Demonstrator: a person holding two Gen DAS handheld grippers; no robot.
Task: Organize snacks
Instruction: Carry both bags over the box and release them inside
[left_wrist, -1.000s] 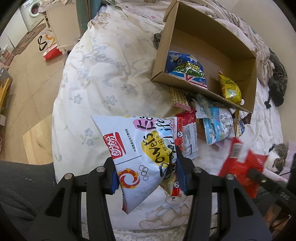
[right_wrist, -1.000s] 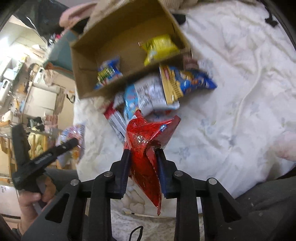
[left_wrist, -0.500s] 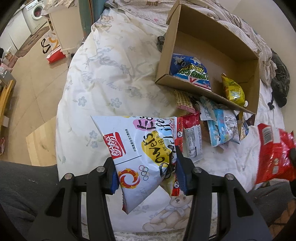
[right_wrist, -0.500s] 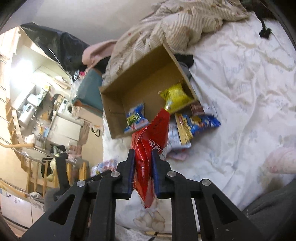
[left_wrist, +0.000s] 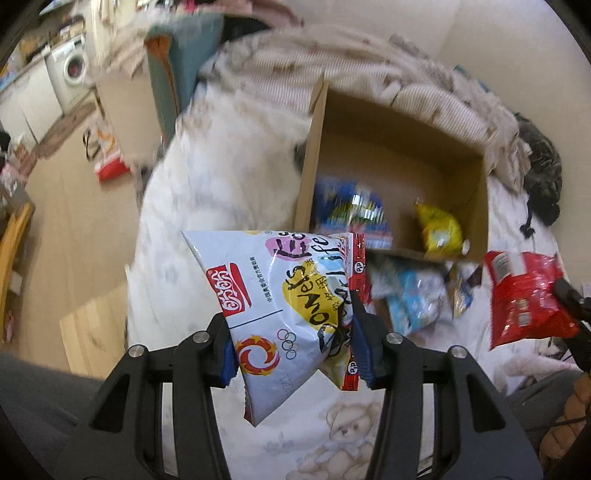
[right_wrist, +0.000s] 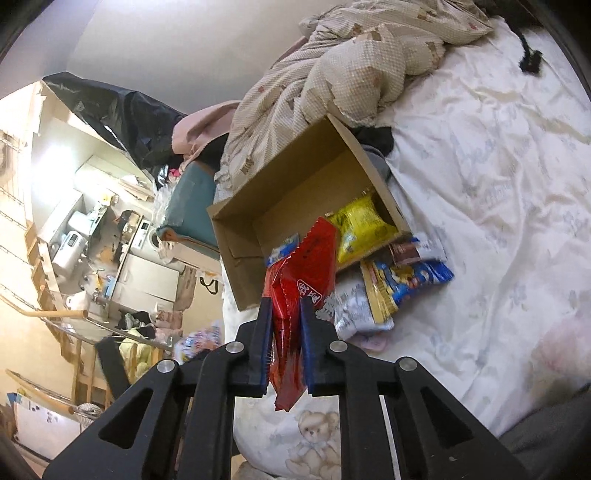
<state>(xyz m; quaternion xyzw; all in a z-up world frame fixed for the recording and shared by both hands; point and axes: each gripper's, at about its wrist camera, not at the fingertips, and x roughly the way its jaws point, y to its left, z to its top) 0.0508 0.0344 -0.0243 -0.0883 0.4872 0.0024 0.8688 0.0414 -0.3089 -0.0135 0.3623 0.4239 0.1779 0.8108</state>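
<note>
My left gripper (left_wrist: 291, 336) is shut on a white snack bag (left_wrist: 280, 295) with red logo and yellow patch, held above the bed short of the cardboard box (left_wrist: 402, 147). My right gripper (right_wrist: 286, 328) is shut on a red snack bag (right_wrist: 299, 295), held upright in front of the box (right_wrist: 295, 192); the red bag also shows at the right of the left wrist view (left_wrist: 521, 295). In the box lie a blue bag (left_wrist: 351, 214) and a yellow bag (left_wrist: 439, 229). Several loose packets (right_wrist: 399, 284) lie on the bed by the box's near wall.
The bed has a white floral sheet (right_wrist: 498, 184) and a crumpled beige quilt (right_wrist: 351, 74) behind the box. A dark cat (left_wrist: 543, 177) lies at the bed's right. The bed edge drops to a wooden floor (left_wrist: 74, 221) on the left.
Both grippers have lifted and tilted up toward the box, each with its bag. The red bag now stands upright in front of the box opening.
</note>
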